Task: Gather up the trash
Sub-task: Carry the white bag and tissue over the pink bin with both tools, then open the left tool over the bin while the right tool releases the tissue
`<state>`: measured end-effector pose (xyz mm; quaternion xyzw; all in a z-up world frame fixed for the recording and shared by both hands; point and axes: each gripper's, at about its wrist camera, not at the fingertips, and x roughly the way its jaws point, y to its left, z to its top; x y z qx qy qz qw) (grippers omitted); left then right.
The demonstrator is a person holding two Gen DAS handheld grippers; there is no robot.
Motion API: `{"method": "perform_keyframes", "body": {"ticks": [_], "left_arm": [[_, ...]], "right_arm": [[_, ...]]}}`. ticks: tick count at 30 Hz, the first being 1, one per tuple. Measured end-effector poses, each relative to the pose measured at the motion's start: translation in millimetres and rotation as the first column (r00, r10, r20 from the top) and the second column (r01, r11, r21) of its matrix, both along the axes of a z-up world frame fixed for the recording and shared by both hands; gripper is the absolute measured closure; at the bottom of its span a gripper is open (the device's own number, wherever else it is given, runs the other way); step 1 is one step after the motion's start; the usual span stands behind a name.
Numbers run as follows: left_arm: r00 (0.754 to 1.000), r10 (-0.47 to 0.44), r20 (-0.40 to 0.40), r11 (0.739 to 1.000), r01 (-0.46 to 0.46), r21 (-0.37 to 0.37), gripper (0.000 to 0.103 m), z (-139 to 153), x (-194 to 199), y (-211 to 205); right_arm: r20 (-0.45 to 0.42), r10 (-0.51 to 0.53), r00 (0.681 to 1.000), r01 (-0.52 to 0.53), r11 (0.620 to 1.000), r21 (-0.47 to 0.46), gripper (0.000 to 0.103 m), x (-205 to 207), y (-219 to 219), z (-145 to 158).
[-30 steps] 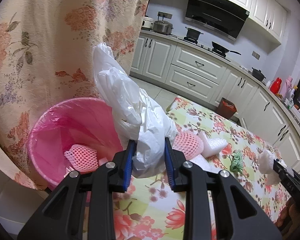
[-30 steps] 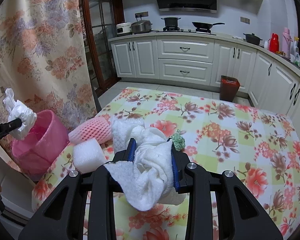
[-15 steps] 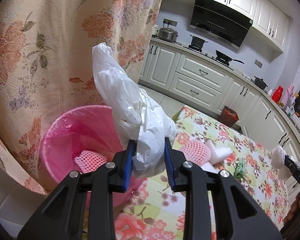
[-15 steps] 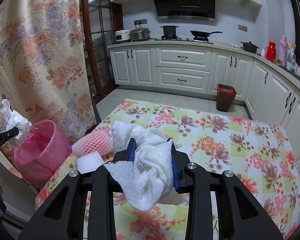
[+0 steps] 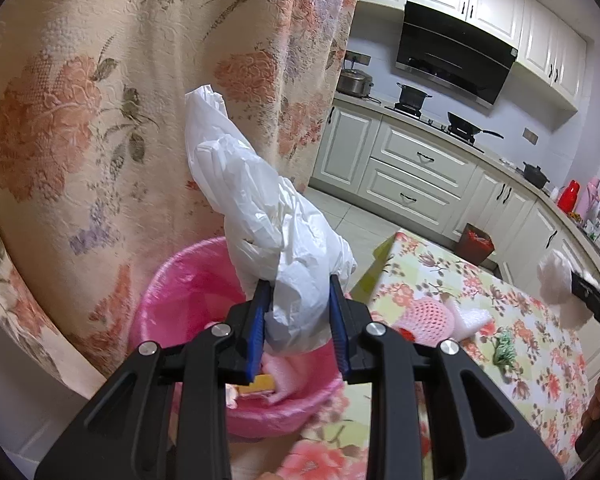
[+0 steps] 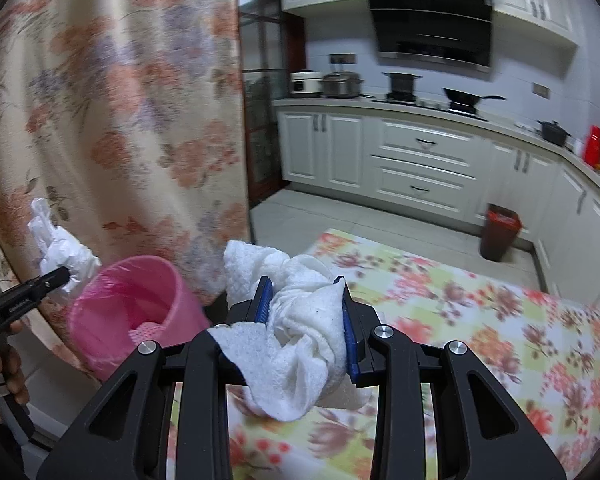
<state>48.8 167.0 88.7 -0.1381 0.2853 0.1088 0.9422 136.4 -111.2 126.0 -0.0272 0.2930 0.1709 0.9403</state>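
My left gripper (image 5: 298, 322) is shut on a crumpled white plastic bag (image 5: 268, 216) and holds it over the pink bin (image 5: 180, 292), which has a pink liner and holds foam scraps. My right gripper (image 6: 306, 330) is shut on a wad of white paper towel (image 6: 300, 328), above the table edge and right of the pink bin (image 6: 128, 312). The left gripper with the bag also shows in the right wrist view (image 6: 56, 276), above the bin's far-left rim. A pink foam net (image 5: 428, 314), a white foam piece (image 5: 470, 318) and a green scrap (image 5: 504, 348) lie on the table.
A floral curtain (image 5: 100, 120) hangs close behind the bin. The table has a floral cloth (image 6: 480, 312). White kitchen cabinets (image 6: 420, 168) line the far wall, with a small dark red bin (image 6: 500, 232) on the floor.
Both grippers have moved left toward the pink bin. The left one now holds the bag over the bin's opening; the right one has come up to the table's left edge. Both grips are unchanged.
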Motion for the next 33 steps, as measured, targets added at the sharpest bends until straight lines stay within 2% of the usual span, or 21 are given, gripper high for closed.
{"method": "perform_keyframes", "body": {"ticks": [9, 19, 27, 33], "left_arm": [[0.999, -0.016, -0.047, 0.998, 0.019, 0.056, 0.075, -8.8, 3.6, 17.7], [0.994, -0.013, -0.108, 0.997, 0.021, 0.073, 0.075, -27.9, 14.3, 34.3], [0.99, -0.006, -0.142, 0.996, 0.019, 0.085, 0.074, -36.6, 20.9, 42.7], [0.987, -0.001, -0.161, 0.996, 0.016, 0.09, 0.071, -40.2, 28.2, 45.1]], "right_arm": [[-0.023, 0.149, 0.989, -0.149, 0.989, 0.003, 0.072, 14.1, 84.4, -2.2], [-0.086, 0.276, 0.957, -0.276, 0.961, 0.007, 0.072, 28.8, 165.8, -27.7], [-0.124, 0.328, 0.937, -0.329, 0.944, 0.014, 0.071, 42.3, 202.1, -42.1], [-0.146, 0.344, 0.928, -0.345, 0.938, 0.019, 0.068, 51.5, 213.8, -51.1]]}}
